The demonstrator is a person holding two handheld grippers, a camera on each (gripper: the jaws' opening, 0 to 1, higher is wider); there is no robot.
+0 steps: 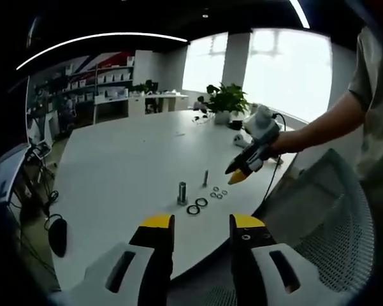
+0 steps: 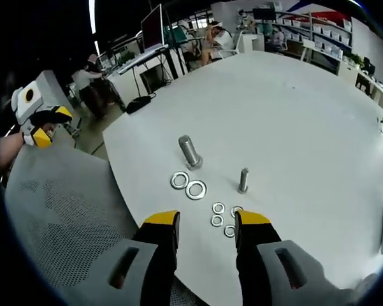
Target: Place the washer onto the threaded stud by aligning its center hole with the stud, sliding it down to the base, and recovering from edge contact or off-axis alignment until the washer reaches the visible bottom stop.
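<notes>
Left gripper (image 1: 202,224) with black jaws, yellow tips, grey housings; right gripper (image 2: 206,222) alike; person's short sleeve (image 1: 371,64), pale khaki

1. A large white table (image 1: 127,172) fills an open office.
2. Bright windows (image 1: 287,70) stand behind a potted plant (image 1: 226,102).
3. White shelving (image 1: 111,89) lines the wall.
4. A grey mesh chair (image 2: 64,217) sits beside the table.

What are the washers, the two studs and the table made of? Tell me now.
The washers look like bare metal: silvery grey rings with a dull shine. The large stud and the small stud show the same grey metallic sheen, probably steel, though the alloy cannot be told. The table has a smooth matte white top, likely laminate or painted board.
</notes>
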